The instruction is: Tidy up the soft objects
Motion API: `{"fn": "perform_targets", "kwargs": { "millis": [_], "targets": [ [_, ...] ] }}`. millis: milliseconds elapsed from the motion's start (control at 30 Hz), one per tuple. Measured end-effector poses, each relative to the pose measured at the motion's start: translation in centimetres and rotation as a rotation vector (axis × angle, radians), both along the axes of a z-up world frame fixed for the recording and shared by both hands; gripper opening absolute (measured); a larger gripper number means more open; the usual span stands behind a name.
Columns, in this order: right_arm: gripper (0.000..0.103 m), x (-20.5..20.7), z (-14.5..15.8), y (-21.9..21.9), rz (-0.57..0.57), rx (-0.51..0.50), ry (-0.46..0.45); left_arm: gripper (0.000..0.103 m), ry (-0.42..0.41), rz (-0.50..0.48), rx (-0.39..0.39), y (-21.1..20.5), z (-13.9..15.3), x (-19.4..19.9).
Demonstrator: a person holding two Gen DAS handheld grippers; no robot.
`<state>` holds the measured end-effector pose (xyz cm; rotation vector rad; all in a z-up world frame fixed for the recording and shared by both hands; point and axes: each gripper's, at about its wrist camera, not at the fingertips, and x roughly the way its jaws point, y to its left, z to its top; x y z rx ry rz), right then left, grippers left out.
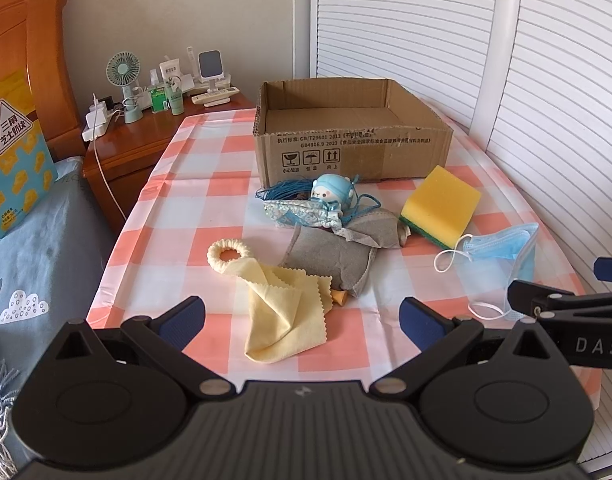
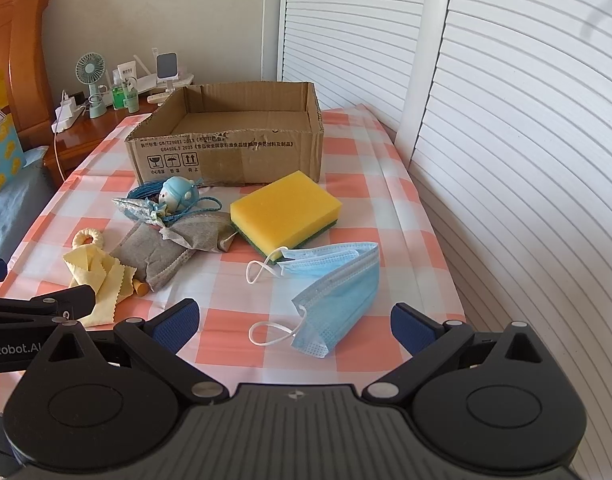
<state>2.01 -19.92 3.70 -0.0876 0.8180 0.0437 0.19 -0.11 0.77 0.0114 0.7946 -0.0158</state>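
Observation:
An open cardboard box (image 1: 352,146) (image 2: 226,152) stands empty at the back of the checked table. In front of it lie a yellow cloth with a ring (image 1: 284,308) (image 2: 100,276), a grey pouch (image 1: 332,258) (image 2: 158,254), a blue plush toy (image 1: 330,192) (image 2: 178,194) on blue cord, a yellow sponge (image 1: 440,204) (image 2: 286,210) and a blue face mask (image 1: 502,252) (image 2: 334,288). My left gripper (image 1: 302,322) is open and empty, just before the yellow cloth. My right gripper (image 2: 294,326) is open and empty, just before the mask.
A wooden nightstand (image 1: 146,136) with a small fan (image 1: 124,76), bottles and chargers stands at the back left. A bed with blue bedding (image 1: 34,248) runs along the left. White louvred doors (image 2: 506,120) close off the right side. The table's front edge is near both grippers.

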Motion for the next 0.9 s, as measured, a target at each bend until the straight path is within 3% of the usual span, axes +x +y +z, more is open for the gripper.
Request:
{"fn": "perform_targets", "kwargs": {
  "millis": [900],
  "targets": [
    [0.103, 2.4, -1.4, -1.2, 0.046, 0.025, -0.01, 0.102, -0.005, -0.052, 0.005, 0.5, -1.9, 2.4]
  ]
}}
